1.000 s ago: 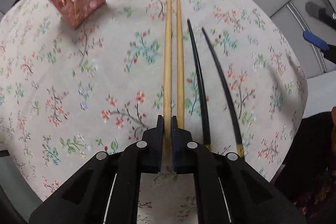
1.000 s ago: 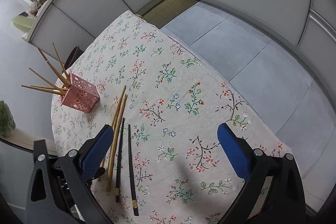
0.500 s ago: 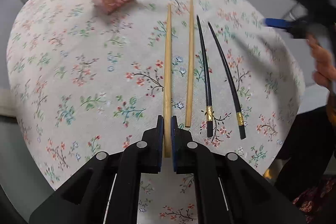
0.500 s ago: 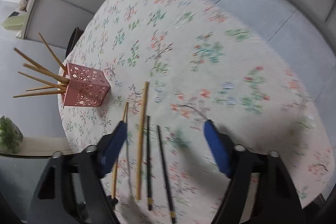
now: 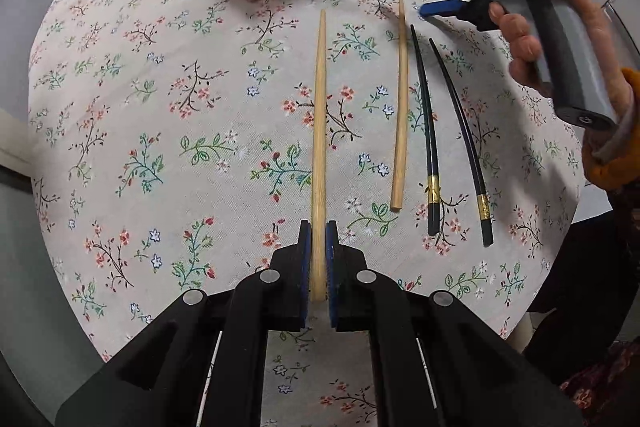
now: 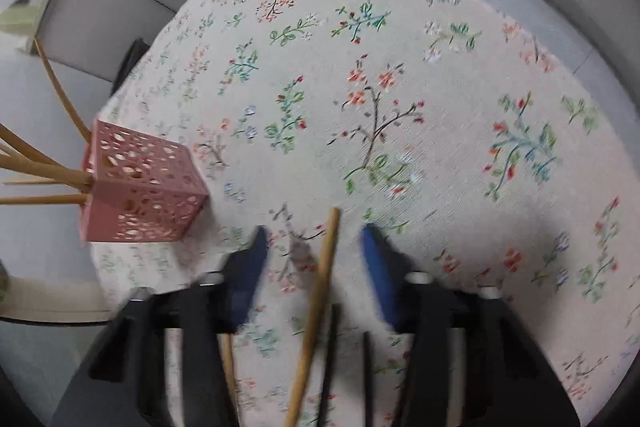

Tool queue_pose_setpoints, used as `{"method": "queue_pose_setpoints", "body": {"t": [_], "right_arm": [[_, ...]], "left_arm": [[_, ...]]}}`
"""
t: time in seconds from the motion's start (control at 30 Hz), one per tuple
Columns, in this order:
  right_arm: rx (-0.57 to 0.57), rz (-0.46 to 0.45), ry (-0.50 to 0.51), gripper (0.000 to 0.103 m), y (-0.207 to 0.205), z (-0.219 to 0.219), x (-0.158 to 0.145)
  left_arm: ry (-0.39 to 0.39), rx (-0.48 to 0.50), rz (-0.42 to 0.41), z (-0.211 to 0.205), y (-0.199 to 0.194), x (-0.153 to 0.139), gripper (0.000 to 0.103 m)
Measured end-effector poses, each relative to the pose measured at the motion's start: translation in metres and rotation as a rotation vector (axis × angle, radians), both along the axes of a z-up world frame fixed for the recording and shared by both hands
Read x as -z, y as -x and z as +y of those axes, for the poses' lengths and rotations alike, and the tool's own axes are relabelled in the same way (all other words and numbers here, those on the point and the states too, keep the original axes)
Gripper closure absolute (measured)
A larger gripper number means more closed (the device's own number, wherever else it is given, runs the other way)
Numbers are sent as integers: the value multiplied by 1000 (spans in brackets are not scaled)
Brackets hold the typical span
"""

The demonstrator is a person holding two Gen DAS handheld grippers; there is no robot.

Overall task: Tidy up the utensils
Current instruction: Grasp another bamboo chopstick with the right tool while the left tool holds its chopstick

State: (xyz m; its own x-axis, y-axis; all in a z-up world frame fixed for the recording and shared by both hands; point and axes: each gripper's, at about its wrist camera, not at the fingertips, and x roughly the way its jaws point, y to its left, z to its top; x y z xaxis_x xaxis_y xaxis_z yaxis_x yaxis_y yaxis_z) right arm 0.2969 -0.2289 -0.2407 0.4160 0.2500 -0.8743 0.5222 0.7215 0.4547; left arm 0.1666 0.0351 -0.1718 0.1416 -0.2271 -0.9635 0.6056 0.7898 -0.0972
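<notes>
Chopstick between left fingers

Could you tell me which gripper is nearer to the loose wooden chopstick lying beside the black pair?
Right. The right gripper straddles the loose wooden chopstick's far tip; the left gripper is off to its side, clamping the other wooden chopstick.

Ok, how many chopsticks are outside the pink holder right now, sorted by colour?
Bamboo chopsticks: 2, one gripped by the left gripper, one lying on the tablecloth
Black chopsticks with gold bands: 2
Total: 4
</notes>
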Motion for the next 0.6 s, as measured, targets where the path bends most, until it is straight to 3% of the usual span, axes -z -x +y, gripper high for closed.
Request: {"method": "queue_pose_setpoints", "body": {"t": [0.03, 0.3, 0.6], "right_arm": [[-20, 12, 1, 96, -2, 2, 5], [-72, -3, 64, 97, 0, 6, 3], [-141, 24, -34, 98, 37, -7, 7]], "left_arm": [[3, -4, -9, 1, -1, -3, 95], [27, -30, -81, -27, -35, -17, 81], [8, -81, -94, -96, -97, 12, 81]]}}
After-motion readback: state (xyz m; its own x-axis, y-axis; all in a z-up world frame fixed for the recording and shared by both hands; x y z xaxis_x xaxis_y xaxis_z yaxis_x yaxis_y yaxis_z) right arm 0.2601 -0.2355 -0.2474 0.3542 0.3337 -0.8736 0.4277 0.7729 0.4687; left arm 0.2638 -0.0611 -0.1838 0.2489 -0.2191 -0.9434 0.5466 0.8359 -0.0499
